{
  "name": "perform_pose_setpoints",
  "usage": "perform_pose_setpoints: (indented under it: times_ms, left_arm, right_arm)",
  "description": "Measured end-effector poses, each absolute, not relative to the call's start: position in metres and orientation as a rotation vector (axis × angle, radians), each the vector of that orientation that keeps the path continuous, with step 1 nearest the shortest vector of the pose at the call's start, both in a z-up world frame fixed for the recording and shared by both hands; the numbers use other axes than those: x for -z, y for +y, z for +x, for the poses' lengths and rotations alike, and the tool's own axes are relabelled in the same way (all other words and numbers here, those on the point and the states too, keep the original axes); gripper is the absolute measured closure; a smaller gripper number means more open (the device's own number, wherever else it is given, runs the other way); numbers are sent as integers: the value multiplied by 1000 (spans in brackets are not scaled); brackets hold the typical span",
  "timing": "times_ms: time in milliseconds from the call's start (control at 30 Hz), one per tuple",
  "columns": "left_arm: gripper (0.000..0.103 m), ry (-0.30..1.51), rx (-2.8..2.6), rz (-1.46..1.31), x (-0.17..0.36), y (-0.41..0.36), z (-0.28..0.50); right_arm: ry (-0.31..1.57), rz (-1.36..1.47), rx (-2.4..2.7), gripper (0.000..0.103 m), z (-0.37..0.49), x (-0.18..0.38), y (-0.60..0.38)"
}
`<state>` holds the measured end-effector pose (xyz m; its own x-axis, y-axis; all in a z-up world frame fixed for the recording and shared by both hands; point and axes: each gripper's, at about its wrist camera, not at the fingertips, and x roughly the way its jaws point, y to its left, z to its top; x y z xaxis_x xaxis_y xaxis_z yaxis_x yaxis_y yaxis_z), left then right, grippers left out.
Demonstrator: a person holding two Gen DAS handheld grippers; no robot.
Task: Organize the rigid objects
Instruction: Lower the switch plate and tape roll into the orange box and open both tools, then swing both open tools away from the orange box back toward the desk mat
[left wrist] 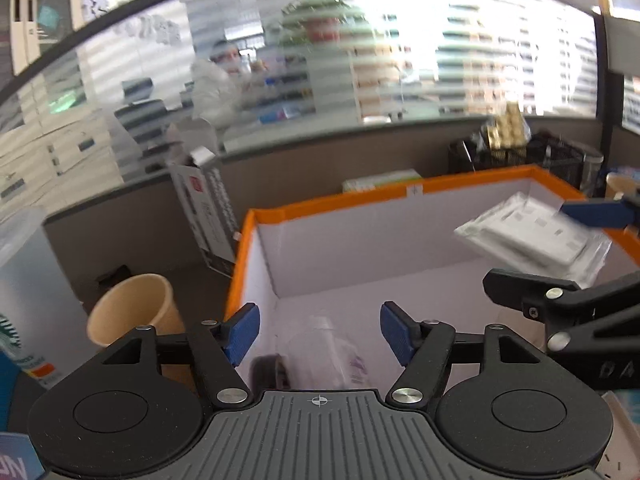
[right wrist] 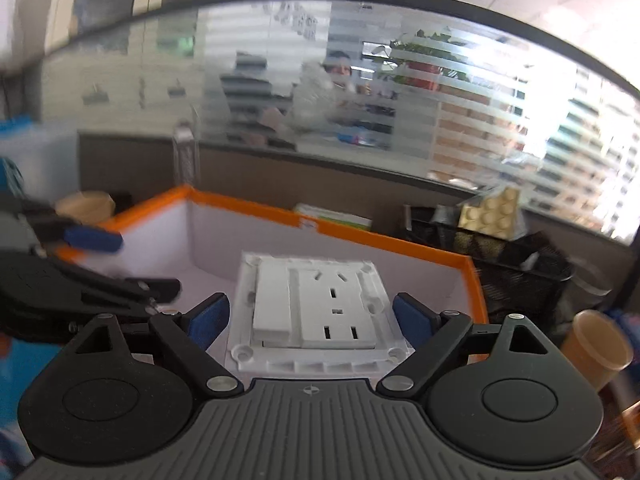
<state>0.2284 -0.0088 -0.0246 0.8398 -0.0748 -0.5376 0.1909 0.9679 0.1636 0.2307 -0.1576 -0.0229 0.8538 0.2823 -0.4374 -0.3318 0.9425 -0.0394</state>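
An orange-rimmed box (left wrist: 400, 194) with white inner walls stands ahead; it also shows in the right wrist view (right wrist: 360, 236). My right gripper (right wrist: 310, 320) is shut on a white wall socket plate (right wrist: 316, 308) in clear wrap and holds it over the box. In the left wrist view the plate (left wrist: 532, 236) hangs above the box's right side, between the right gripper's fingers (left wrist: 592, 212). My left gripper (left wrist: 320, 334) is open and empty over the box's near left corner. A clear-wrapped item (left wrist: 328, 352) lies on the box floor below it.
A tan paper cup (left wrist: 132, 312) stands left of the box, a tall plastic cup (left wrist: 20, 288) further left. A black mesh basket (right wrist: 500, 256) with a gold tray stands behind the box at right. Another paper cup (right wrist: 596, 348) is at the right. A glass partition runs behind.
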Motion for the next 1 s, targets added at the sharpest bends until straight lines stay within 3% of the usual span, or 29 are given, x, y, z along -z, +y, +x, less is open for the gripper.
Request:
perform_pose_setpoints:
  times_ms: [400, 467, 533, 667, 900, 1000]
  left_arm:
    - [29, 489, 146, 169, 8, 7, 190]
    - [22, 465, 150, 142, 3, 14, 181]
    - [5, 413, 155, 122, -4, 23, 164]
    - [0, 300, 170, 143, -12, 42, 124]
    - [0, 330, 289, 302, 23, 61, 81]
    - [0, 340, 325, 392, 47, 60, 76]
  right_arm:
    - [503, 234, -566, 15, 233, 11, -174]
    - [464, 235, -565, 15, 226, -1, -179]
    - [404, 199, -533, 3, 210, -16, -181]
    - [301, 103, -491, 0, 160, -33, -189]
    - [410, -66, -394, 0, 84, 19, -197]
    - [488, -63, -407, 11, 58, 49, -199]
